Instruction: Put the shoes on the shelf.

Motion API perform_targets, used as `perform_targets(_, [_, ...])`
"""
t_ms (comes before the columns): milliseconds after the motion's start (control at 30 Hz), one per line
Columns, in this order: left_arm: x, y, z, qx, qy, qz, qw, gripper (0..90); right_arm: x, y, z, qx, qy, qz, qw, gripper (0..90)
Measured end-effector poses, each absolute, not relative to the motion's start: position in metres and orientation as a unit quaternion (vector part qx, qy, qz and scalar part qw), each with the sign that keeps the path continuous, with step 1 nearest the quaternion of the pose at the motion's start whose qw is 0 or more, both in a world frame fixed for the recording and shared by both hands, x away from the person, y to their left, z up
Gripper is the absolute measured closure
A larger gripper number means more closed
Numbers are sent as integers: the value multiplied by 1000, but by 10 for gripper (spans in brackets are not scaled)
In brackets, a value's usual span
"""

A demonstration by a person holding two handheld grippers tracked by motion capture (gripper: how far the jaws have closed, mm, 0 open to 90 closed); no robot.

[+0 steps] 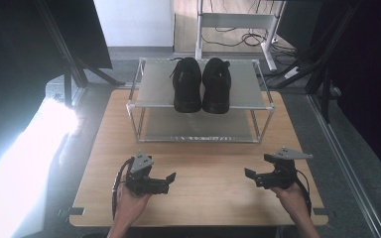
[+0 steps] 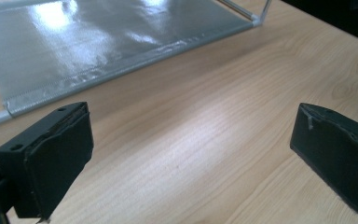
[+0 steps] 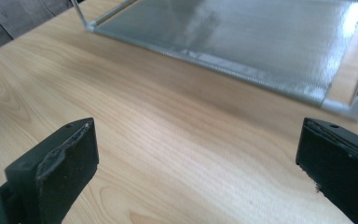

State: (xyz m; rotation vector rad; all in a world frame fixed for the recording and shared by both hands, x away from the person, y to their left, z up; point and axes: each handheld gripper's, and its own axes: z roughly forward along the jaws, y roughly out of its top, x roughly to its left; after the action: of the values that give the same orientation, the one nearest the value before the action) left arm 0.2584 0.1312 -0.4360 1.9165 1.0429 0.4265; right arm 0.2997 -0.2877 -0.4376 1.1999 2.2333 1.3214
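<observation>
High view: looks down, forward, from far above the table (image 1: 203, 163).
Gripper views: low, close; both see the rack (image 2: 98, 42) bottom shelf.

**Shoe rack with black shoes, grippers at near edge**

Wooden table (image 1: 198, 163), light grain, seen from above. Two-tier metal shoe rack (image 1: 198, 99) at the far half, grey shelves, white corner joints. Pair of black lace-up shoes (image 1: 201, 84) side by side on the upper shelf, touching, heels toward the near side. Lower shelf bare. Left gripper (image 1: 162, 181) held in the left hand (image 1: 131, 201) near the front left, jaws apart, pointing inward. Right gripper (image 1: 254, 176) held in the right hand (image 1: 290, 194) near the front right, jaws apart, pointing inward. Grippers well apart, both well short of the rack. Cables and a white frame on the floor beyond.
</observation>
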Motion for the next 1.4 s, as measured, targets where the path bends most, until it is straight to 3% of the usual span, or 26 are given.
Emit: perform_targets(1400, [243, 79, -520, 846, 397, 126, 334, 0, 284, -243, -518, 349, 863, 340, 130, 0])
